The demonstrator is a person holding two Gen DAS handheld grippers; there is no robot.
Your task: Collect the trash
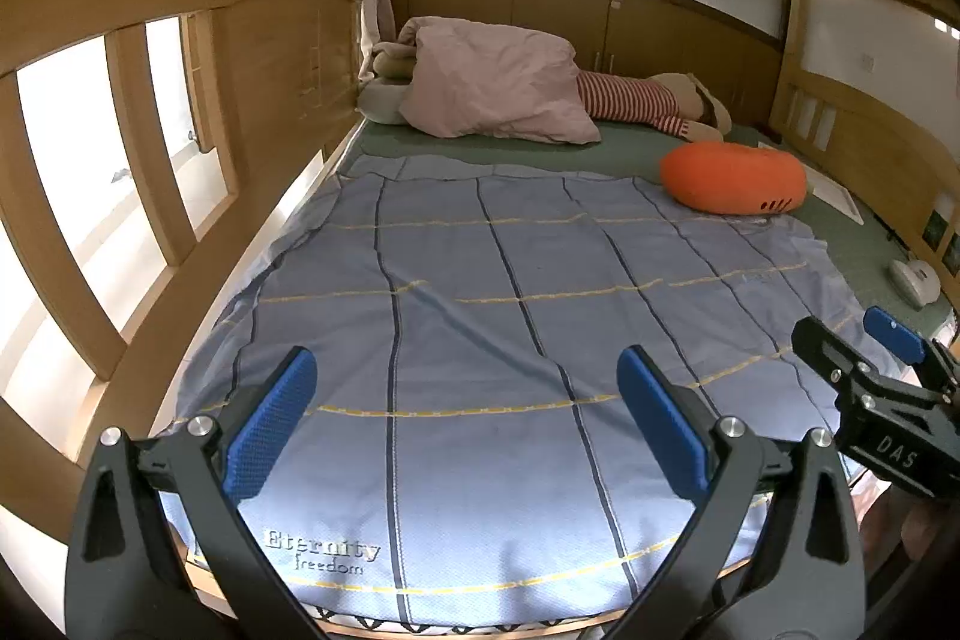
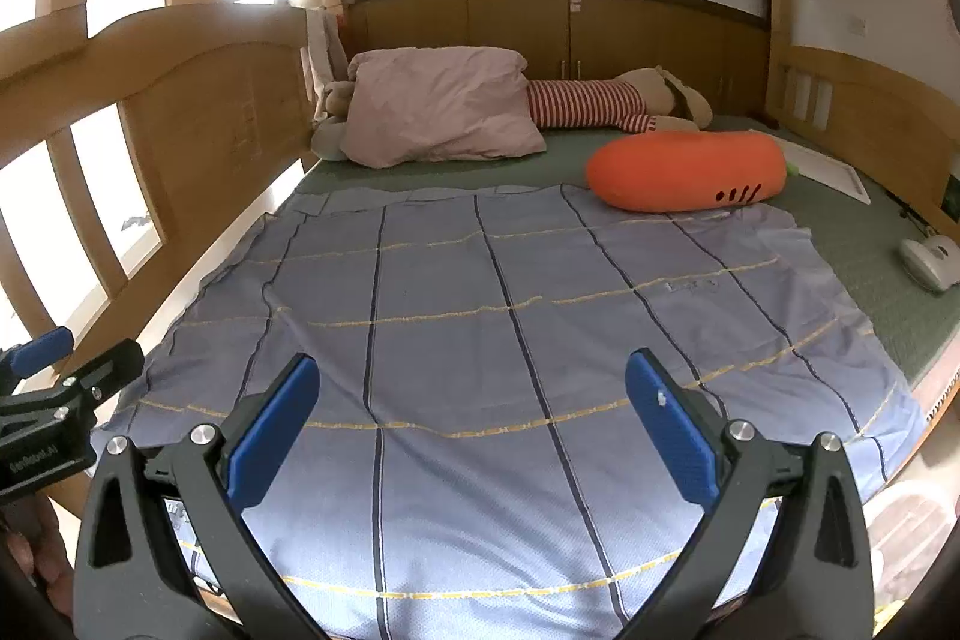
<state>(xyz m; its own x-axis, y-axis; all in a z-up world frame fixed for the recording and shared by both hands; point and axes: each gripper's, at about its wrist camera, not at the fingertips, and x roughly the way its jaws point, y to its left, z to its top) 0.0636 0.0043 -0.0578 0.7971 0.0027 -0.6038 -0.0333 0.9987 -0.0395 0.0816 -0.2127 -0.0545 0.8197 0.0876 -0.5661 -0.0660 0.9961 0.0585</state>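
Observation:
I see no clear piece of trash in either view. My left gripper [image 1: 467,418] is open and empty, held above the near end of a blue checked blanket [image 1: 480,316] on a bed. My right gripper [image 2: 473,427] is open and empty too, above the same blanket [image 2: 480,316]. The right gripper also shows at the right edge of the left wrist view [image 1: 852,352], and the left gripper at the left edge of the right wrist view [image 2: 78,358].
A pink pillow [image 1: 492,85], a striped plush toy [image 1: 636,100] and an orange carrot cushion [image 2: 684,169] lie at the far end on the green mattress [image 2: 852,244]. A small white device [image 2: 930,259] and a white flat board [image 2: 831,178] lie at right. Wooden rails [image 1: 120,172] bound the left side.

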